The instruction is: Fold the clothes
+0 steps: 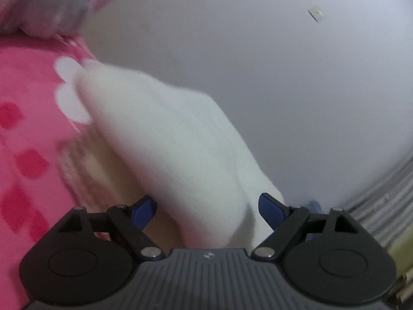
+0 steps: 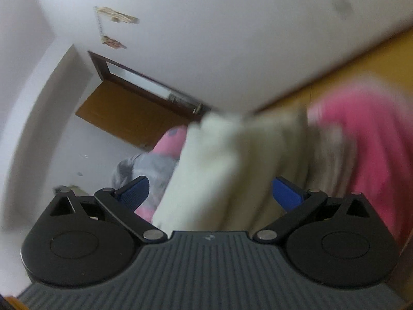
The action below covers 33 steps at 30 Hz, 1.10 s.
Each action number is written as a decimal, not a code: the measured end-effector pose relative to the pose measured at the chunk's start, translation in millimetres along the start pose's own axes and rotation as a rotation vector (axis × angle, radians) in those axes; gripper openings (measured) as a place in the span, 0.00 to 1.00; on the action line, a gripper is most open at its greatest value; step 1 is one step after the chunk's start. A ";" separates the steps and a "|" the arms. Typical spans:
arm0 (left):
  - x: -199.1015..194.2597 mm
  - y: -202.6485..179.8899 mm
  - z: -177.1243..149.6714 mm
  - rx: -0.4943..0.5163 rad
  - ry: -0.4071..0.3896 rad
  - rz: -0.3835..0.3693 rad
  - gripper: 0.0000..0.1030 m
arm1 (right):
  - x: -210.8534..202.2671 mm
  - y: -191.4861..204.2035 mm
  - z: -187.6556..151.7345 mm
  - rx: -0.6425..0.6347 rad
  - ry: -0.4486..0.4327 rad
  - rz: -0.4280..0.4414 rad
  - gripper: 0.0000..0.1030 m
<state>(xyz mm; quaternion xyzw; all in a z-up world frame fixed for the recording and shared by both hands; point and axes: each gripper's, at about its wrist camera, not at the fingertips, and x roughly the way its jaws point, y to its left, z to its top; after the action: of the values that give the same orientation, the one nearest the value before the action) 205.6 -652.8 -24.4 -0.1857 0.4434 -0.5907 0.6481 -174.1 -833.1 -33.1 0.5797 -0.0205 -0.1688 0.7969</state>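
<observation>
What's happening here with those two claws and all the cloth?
A person is folding laundry with a hand-held claw in each hand. Both views are blurred. A white garment runs between the blue fingers of the left claw, whose jaws stand wide rather than pinching it. The right claw is wide open too, with the same white cloth between its fingers, not gripped. Everything lies on a pink blanket, with a grey garment bunched further off.

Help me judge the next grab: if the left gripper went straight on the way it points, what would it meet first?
Most likely the white garment: it already lies between the open fingers of the left gripper and runs ahead. The picture is blurred, so depth is uncertain.
</observation>
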 end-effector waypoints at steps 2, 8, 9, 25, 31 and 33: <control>-6.3 9.8 9.4 -0.026 -0.048 0.040 0.84 | 11.2 -6.4 -14.4 0.061 0.035 0.032 0.99; 2.1 27.8 60.6 -0.120 -0.152 0.135 0.84 | 37.8 -12.5 -31.1 0.126 0.120 0.057 0.99; 5.4 29.1 72.5 -0.129 -0.161 0.152 0.84 | 41.9 -11.9 -33.1 0.129 0.132 0.065 0.99; 49.4 51.1 84.7 -0.128 -0.123 0.204 0.66 | 40.8 -2.9 -73.3 0.223 0.227 0.097 0.98; 54.8 40.7 84.1 -0.068 -0.141 0.248 0.49 | 39.3 -11.6 -84.6 0.293 0.191 0.143 0.90; 55.8 33.9 82.8 -0.034 -0.153 0.268 0.43 | 41.8 -14.8 -84.1 0.297 0.191 0.144 0.73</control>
<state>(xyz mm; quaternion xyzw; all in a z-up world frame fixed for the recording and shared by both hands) 286.7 -720.2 -25.7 -0.1803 0.4238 -0.4755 0.7495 -119.1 -772.2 -81.2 0.7013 -0.0108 -0.0509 0.7110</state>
